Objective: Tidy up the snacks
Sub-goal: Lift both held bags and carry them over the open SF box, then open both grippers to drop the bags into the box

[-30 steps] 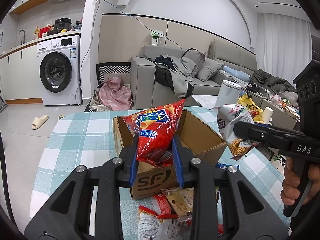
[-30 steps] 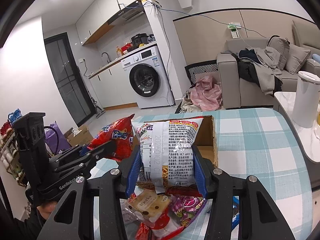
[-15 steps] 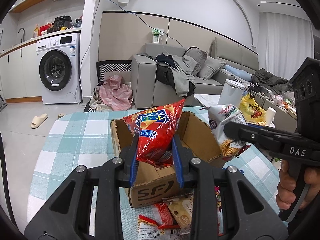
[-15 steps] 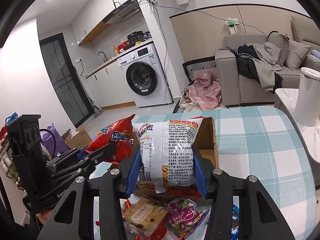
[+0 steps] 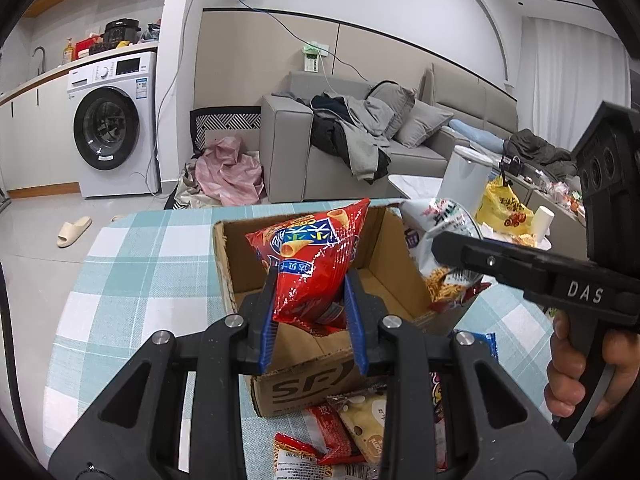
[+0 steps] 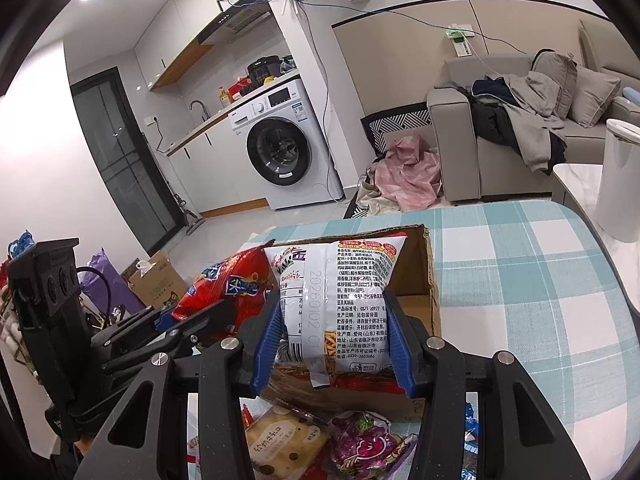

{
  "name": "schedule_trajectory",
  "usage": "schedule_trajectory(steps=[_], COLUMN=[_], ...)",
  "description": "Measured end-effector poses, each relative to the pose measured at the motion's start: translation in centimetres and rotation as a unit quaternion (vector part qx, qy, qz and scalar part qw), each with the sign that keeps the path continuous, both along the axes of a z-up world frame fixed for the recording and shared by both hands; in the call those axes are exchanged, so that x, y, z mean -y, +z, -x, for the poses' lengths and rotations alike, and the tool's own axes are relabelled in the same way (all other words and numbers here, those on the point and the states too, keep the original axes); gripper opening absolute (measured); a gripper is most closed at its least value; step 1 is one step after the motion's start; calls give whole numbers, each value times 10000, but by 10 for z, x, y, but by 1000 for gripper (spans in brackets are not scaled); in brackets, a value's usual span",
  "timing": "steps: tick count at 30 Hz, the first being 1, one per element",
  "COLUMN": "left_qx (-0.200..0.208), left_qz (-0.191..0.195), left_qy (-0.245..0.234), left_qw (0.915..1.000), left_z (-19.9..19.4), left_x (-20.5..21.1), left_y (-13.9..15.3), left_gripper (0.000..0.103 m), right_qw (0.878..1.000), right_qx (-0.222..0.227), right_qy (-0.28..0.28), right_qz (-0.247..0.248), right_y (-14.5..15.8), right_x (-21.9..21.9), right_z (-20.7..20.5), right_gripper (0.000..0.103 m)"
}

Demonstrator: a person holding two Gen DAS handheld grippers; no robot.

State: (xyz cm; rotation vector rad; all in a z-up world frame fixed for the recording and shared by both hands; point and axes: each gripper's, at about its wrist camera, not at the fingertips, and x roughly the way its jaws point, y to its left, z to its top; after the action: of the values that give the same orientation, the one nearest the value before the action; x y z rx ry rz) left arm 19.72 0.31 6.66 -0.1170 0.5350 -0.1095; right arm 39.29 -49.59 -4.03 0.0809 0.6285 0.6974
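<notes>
Both bags have come nearer the open brown cardboard box point(image 5: 384, 248) over the last second: the right gripper point(image 6: 332, 344) has carried its white plastic noodle-snack bag point(image 6: 340, 300) from beside the box's right wall to hang over that wall's top edge, and the left gripper point(image 5: 312, 320) has brought its red foil cone-snack bag point(image 5: 312, 264) further over the box mouth.

That left gripper's blue-padded jaws are pinched narrowly on the lower part of the red bag, which stands tilted above the box's open interior, not yet touching the floor of the box as far as the left wrist view shows. From the right wrist view, the right gripper's jaws are closed against both sides of the white bag, printed back facing the camera, held just in front of the box's near wall. The red bag sits left of the white one there, both close to the box.

On the teal-and-white checked tablecloth point(image 6: 520, 280) the box stands upright. Against its near side lies a heap of loose snack packets: a beige biscuit packet point(image 6: 280, 440), a purple sweet packet point(image 6: 364, 440) and a small red packet point(image 5: 332, 432). A person's right hand point(image 5: 580, 360) grips the right gripper's handle, right of the box
</notes>
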Motion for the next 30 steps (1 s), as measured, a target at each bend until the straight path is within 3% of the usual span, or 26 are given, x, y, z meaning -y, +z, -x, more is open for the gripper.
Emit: schedule_trajectory(steps=[12,27,30], left_qx=[-333,-399,-359], left_qz=[-159,10,-62], left_qy=[81,101,29], left_qw=[9993,9992,9993], left_z=[-17,-23,-19], left_x=[-12,-30,-24], left_y=[-32,-37,-32], left_gripper=[27,27,34], right_qw=[9999,9998,9999], right_qx=[-131,-172,-56], right_qy=[24,46,48], right_qz=[20,84,117], right_y=[-10,-17,-15], right_x=[-4,-14,-12], right_z=[-12,-14,-11], right_gripper=[49,52,53])
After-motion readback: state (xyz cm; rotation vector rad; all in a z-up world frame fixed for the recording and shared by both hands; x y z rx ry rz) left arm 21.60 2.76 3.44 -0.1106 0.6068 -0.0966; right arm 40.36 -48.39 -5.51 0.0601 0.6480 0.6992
